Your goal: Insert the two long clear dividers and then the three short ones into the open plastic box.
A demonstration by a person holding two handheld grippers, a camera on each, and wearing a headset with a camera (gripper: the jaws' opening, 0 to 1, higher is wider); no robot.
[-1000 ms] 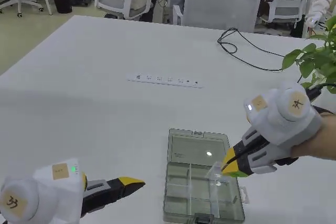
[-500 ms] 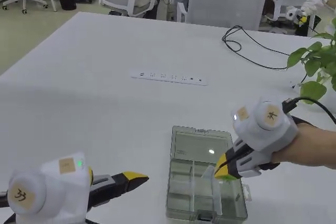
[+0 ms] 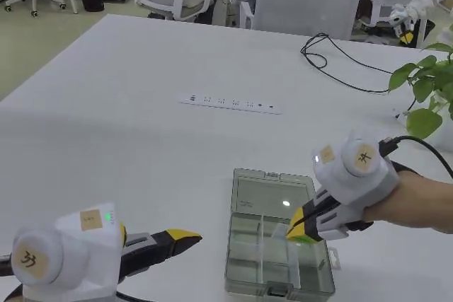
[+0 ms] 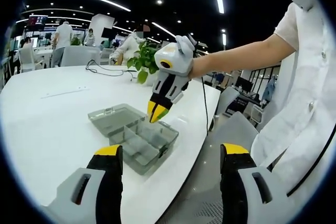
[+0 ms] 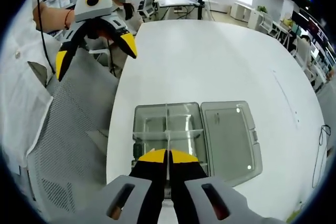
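The right claw (image 5: pixel 168 157) is pressed together on a clear divider (image 5: pixel 167 139). The divider shows only edge-on, as a thin line over the open box (image 5: pixel 144 124) on the white desk (image 3: pixel 141 139). How deep the divider sits in the box, I cannot tell. The left claw (image 4: pixel 168 150) is spread, well apart from the box.
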